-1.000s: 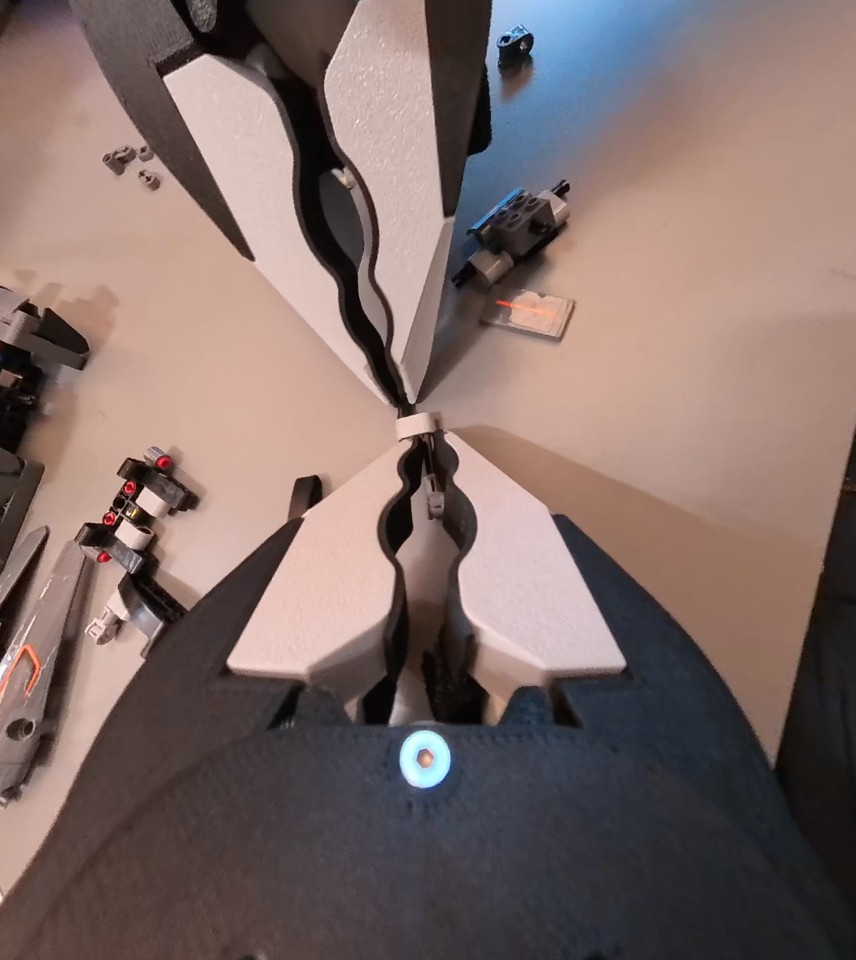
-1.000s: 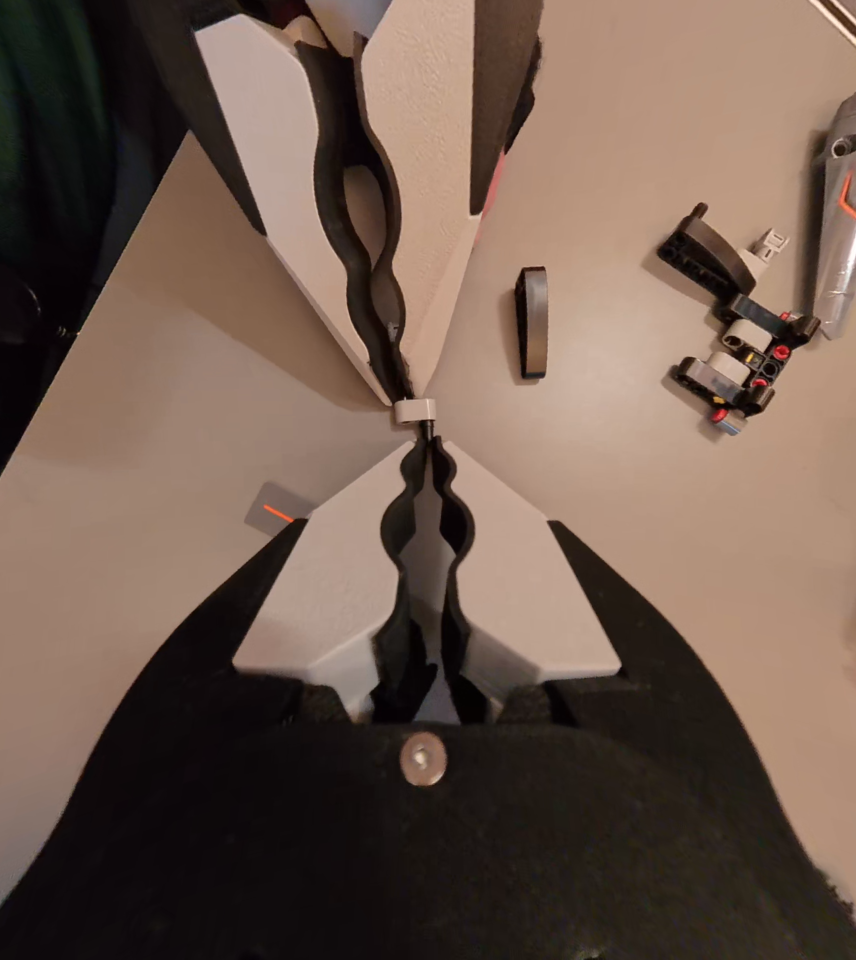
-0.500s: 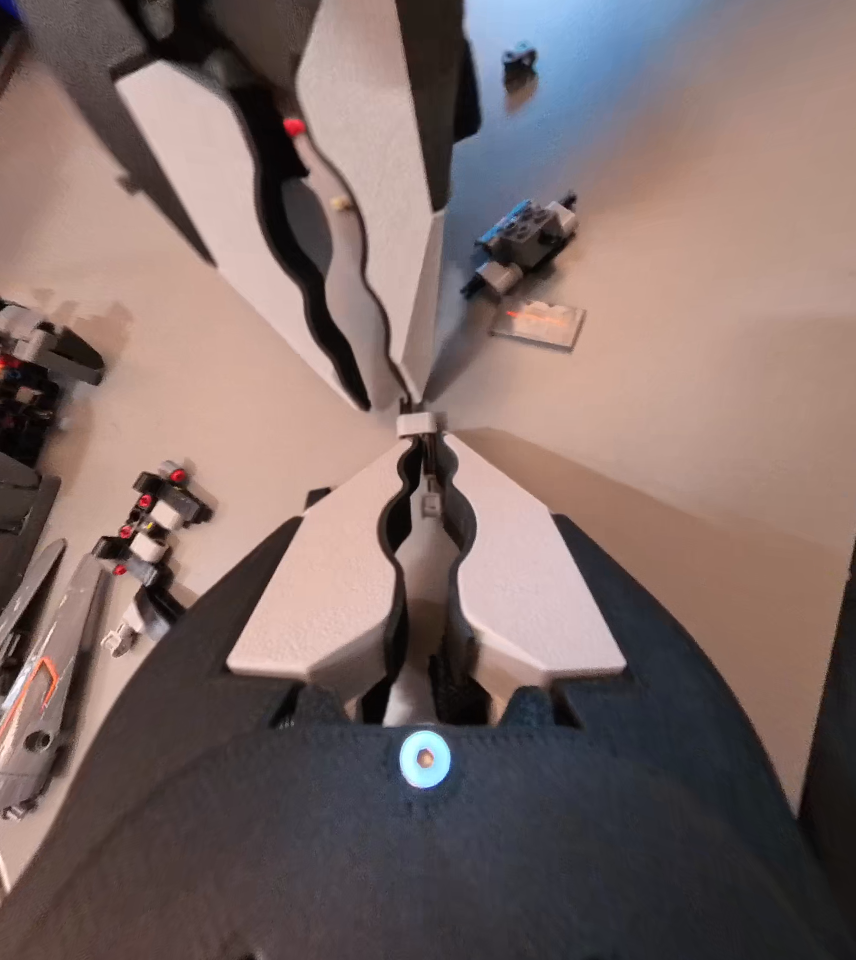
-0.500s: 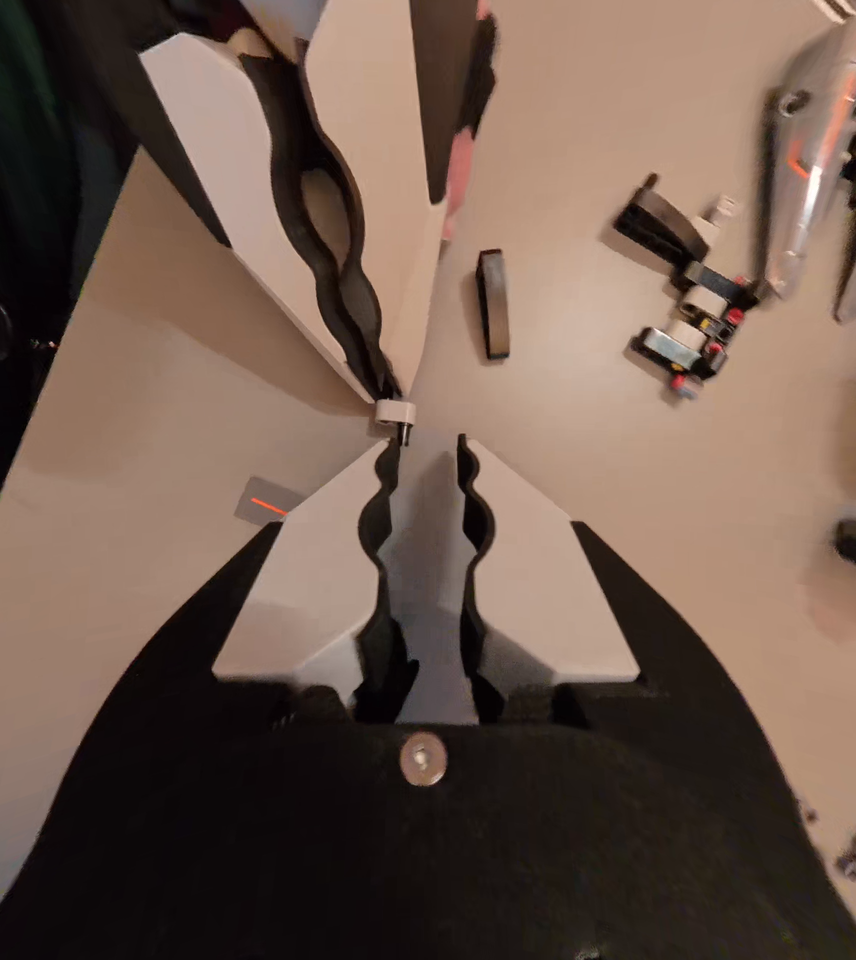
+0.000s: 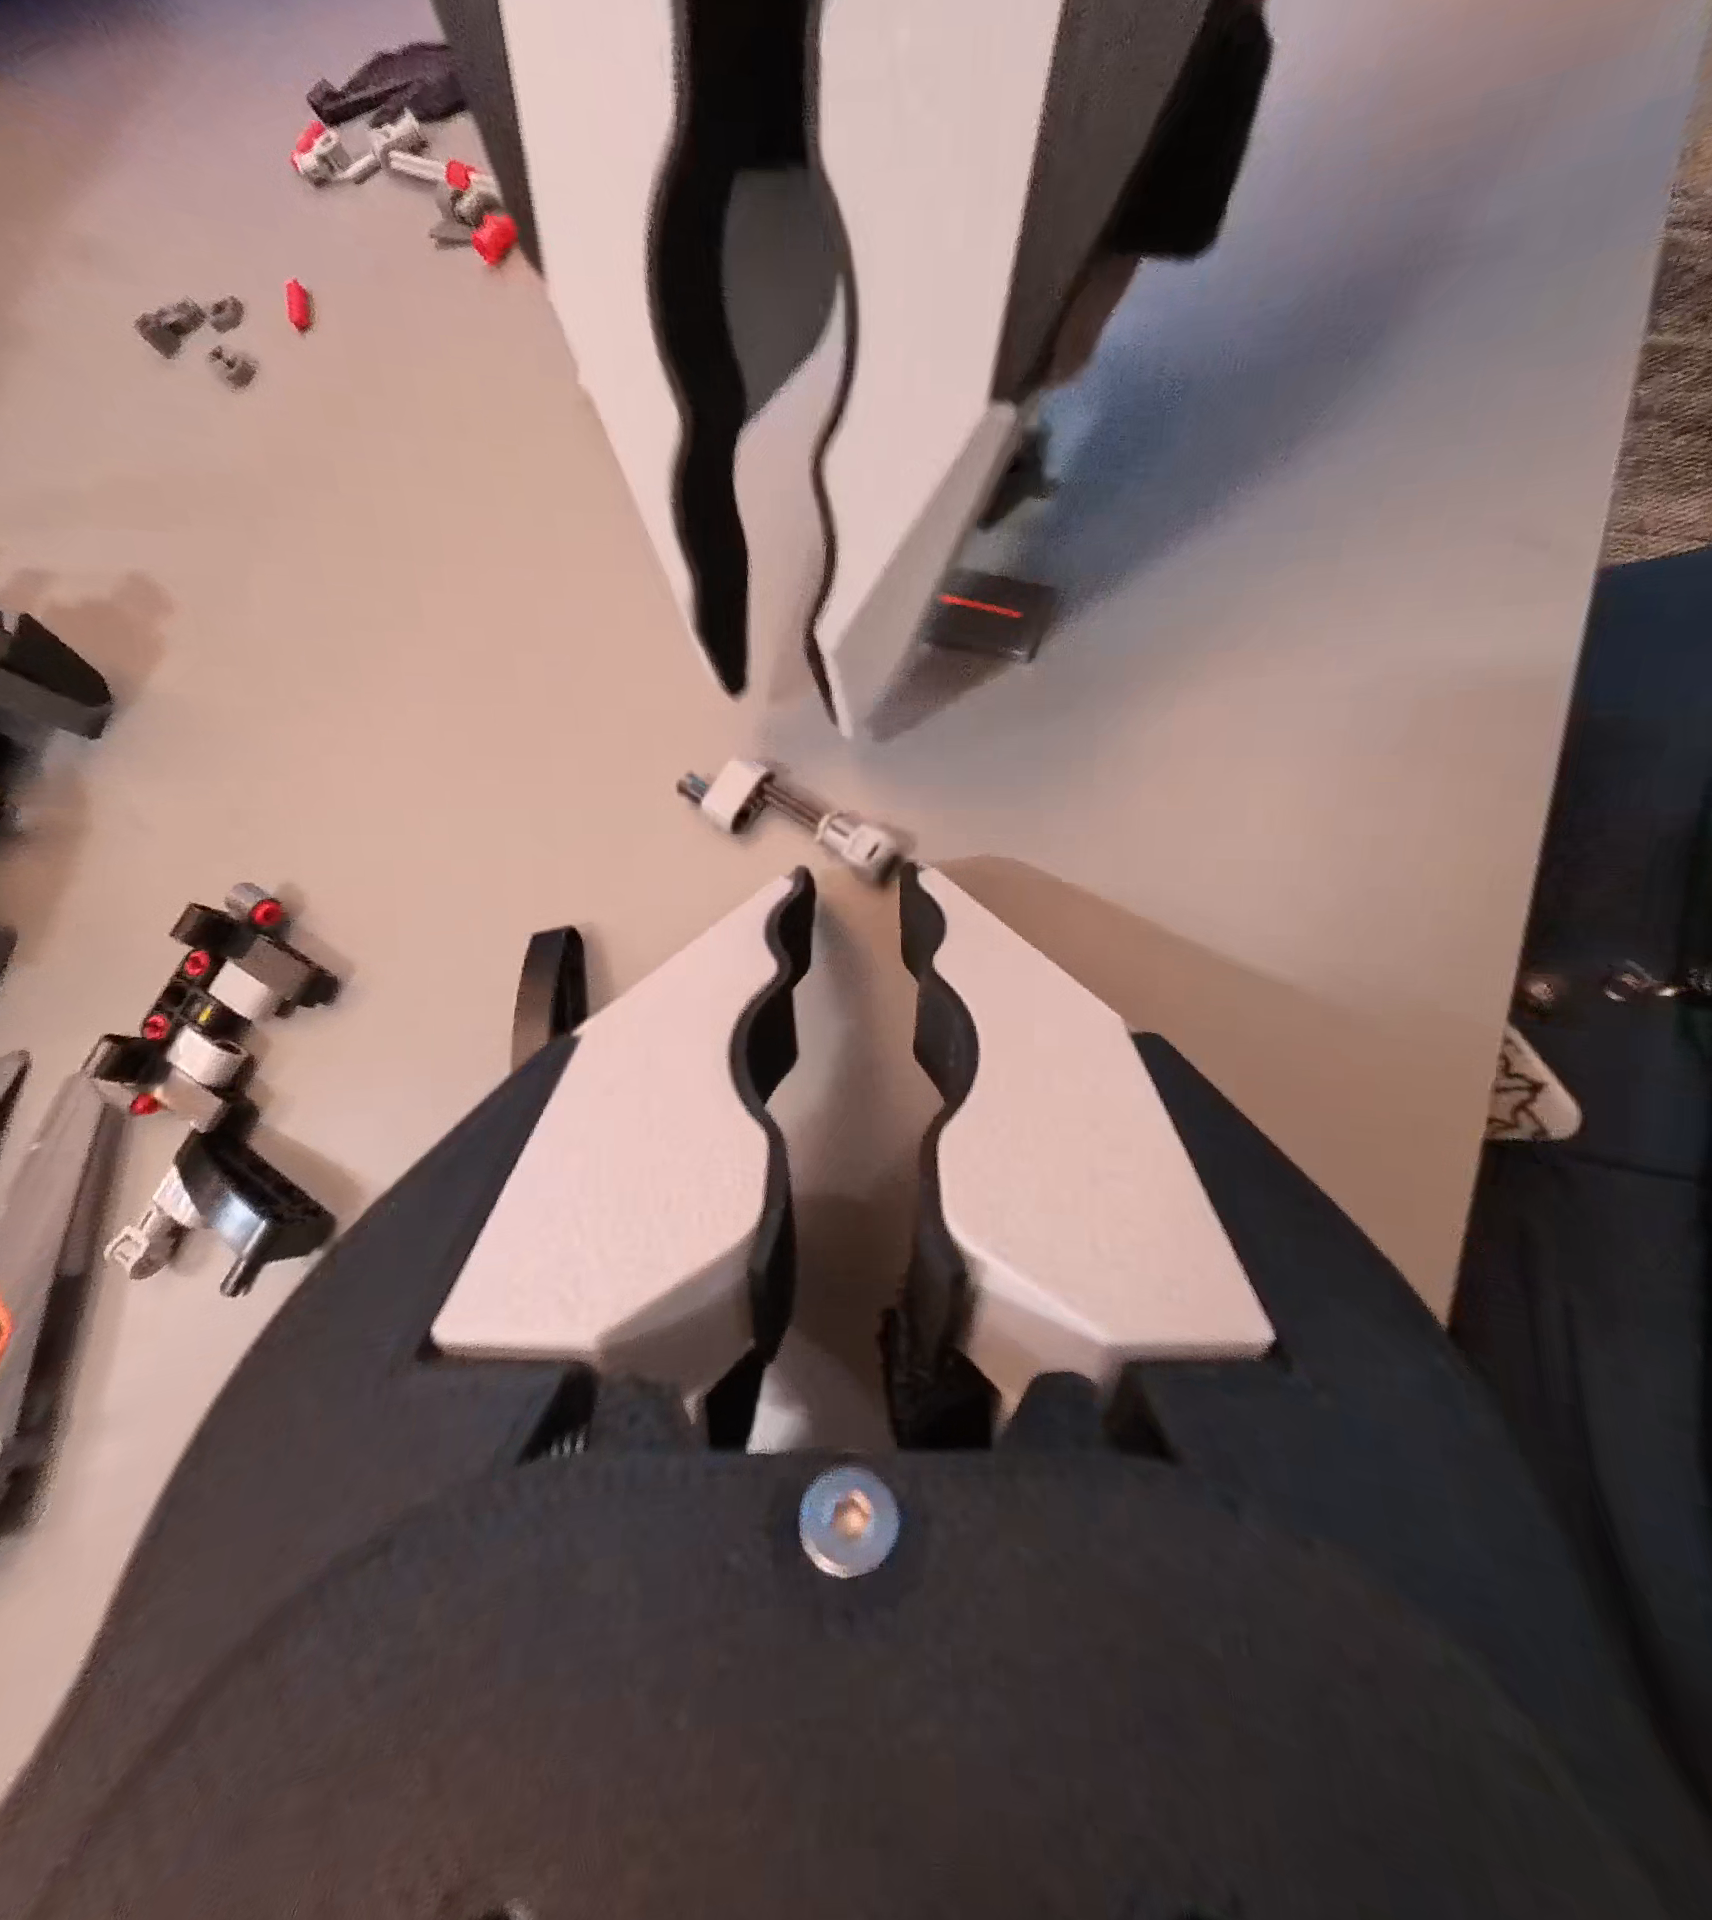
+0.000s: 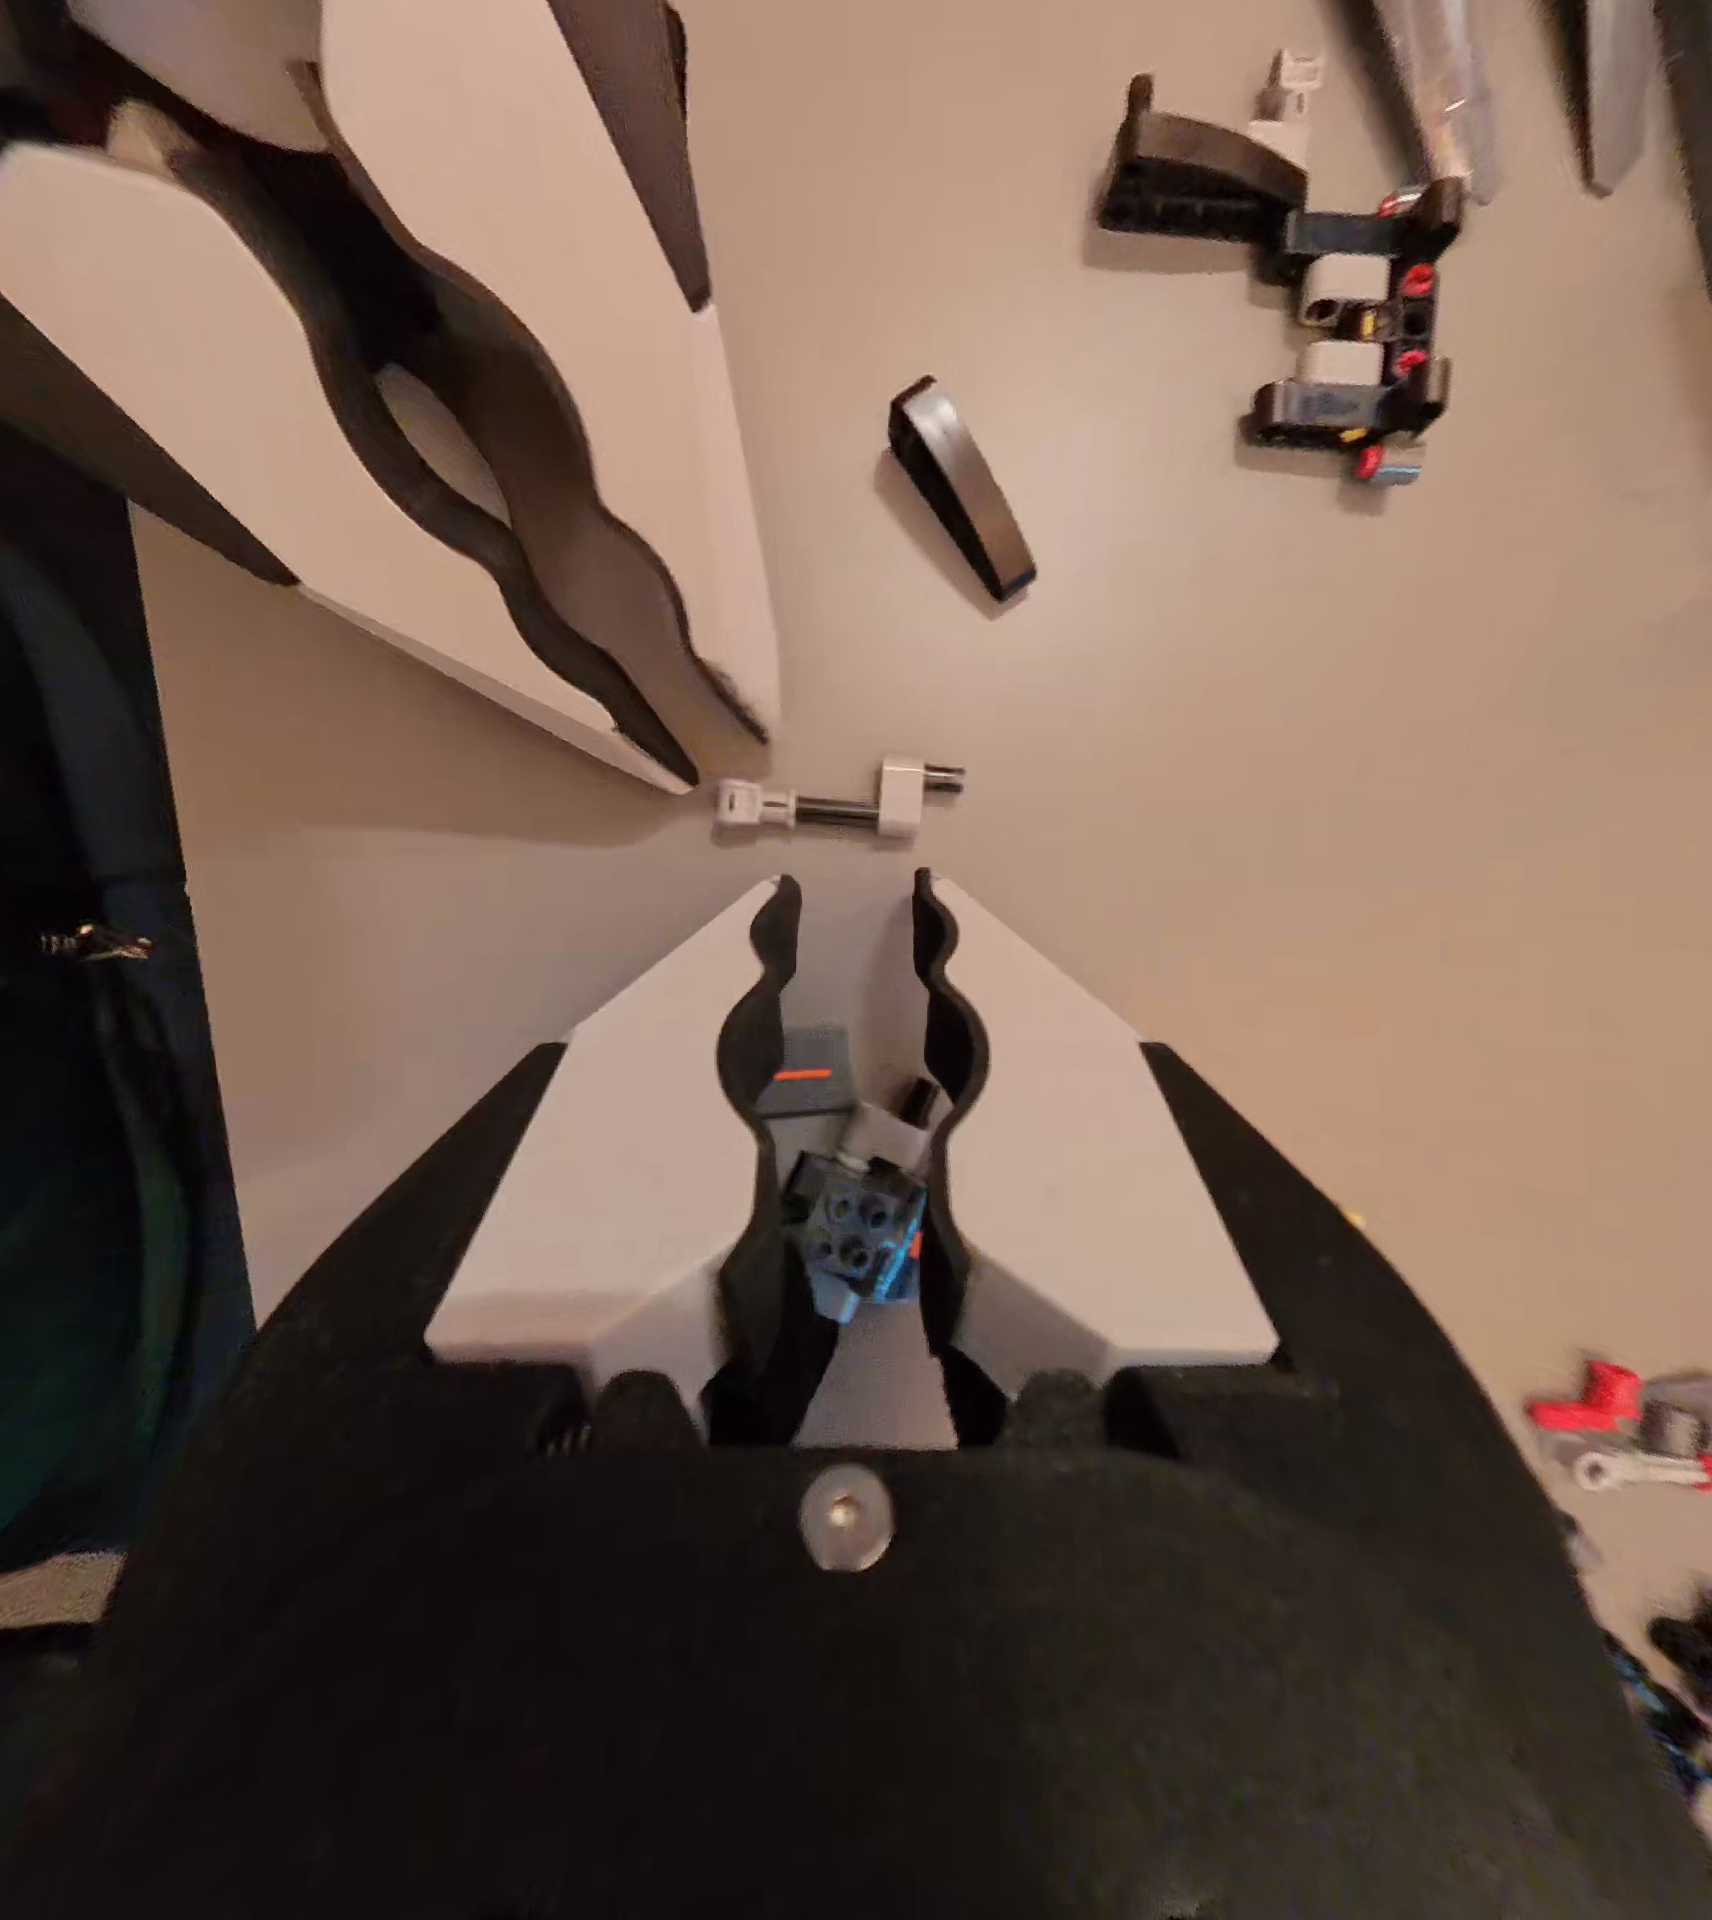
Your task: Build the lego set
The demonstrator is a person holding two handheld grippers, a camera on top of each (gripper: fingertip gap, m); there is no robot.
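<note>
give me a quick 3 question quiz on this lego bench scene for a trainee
1. True or false: the left tongs grip the small axle piece.
2. Which lies on the table beyond the axle piece in the right wrist view: A) black curved piece B) yellow wheel C) green plate?
3. Fill in: the right tongs are ____.

Key:
1. False; it lies loose on the table between both tongs.
2. A
3. open

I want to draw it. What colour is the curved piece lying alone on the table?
Glossy black. The curved piece shows best in the right wrist view.
</note>
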